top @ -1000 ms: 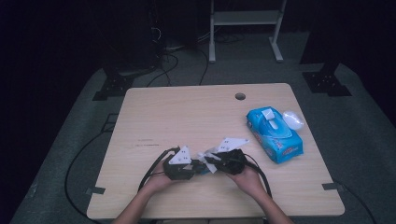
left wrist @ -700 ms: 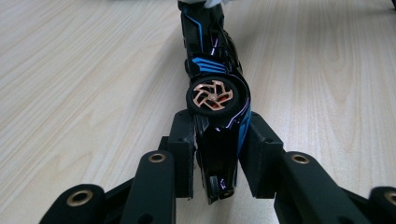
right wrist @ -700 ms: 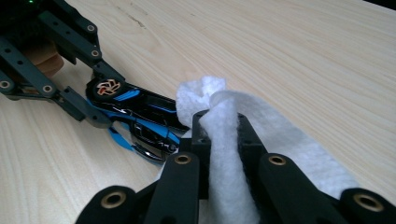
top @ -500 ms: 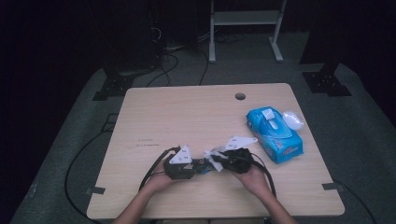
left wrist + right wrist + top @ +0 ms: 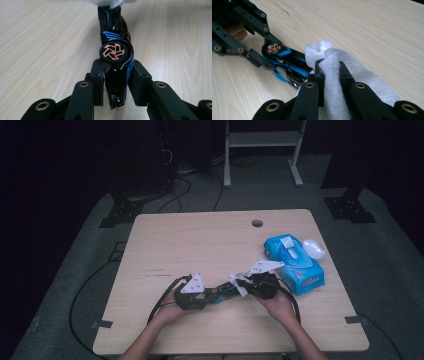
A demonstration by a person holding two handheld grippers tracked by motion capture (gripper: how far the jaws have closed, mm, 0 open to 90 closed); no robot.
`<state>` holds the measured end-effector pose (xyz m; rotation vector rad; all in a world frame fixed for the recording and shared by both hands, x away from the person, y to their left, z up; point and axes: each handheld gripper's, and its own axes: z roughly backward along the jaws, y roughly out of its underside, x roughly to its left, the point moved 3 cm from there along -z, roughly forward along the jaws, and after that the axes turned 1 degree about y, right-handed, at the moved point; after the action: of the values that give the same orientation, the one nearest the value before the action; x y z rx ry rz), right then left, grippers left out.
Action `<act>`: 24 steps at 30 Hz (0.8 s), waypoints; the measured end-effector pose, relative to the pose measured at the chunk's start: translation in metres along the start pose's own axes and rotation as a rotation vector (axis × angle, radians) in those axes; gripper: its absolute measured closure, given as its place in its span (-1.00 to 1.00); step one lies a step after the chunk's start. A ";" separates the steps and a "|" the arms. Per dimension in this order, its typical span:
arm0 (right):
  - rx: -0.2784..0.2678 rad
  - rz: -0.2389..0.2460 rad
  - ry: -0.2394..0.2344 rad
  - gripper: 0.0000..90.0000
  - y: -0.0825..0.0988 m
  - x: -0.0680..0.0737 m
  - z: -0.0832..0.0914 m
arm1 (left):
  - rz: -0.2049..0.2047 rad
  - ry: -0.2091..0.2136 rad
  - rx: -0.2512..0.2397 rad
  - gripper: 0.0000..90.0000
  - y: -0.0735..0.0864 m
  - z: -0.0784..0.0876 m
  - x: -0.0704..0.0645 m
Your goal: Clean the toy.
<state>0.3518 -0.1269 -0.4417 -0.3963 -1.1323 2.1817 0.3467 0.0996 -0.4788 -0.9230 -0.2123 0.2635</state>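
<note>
Left tool: clamped on the toy car by one end, car turned on its side.
Right tool: pinching a wet wipe, soft and limp, against the car's far end.
Car: likely rigid, glossy, slippery; grip the body, not the wheels.

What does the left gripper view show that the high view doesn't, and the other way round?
Left gripper view alone: the toy car close up, black with blue stripes and a copper-spoked wheel, pinched between the left gripper jaws.

High view alone: the blue pack of wipes to the right, the hole in the table, both hands, and the right gripper shut on a white wipe.

Both: the wooden tabletop, the car, the left gripper and a bit of the wipe at the car's far end.
</note>
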 end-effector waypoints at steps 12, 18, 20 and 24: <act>0.002 0.014 -0.007 0.81 0.002 -0.001 0.002 | 0.131 0.041 -0.082 0.19 -0.002 0.017 0.011; -0.001 0.028 -0.002 0.81 0.002 -0.001 0.002 | 0.257 0.098 -0.156 0.10 -0.006 0.025 0.019; -0.001 0.026 -0.008 0.81 0.003 0.000 0.003 | 0.305 0.113 -0.170 0.10 -0.006 0.023 0.022; -0.005 0.029 -0.016 0.81 0.005 0.001 0.005 | 0.385 0.115 -0.169 0.12 -0.004 0.018 0.026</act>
<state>0.3461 -0.1317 -0.4426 -0.4005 -1.1478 2.2108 0.3663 0.1188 -0.4627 -1.1412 0.0533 0.5521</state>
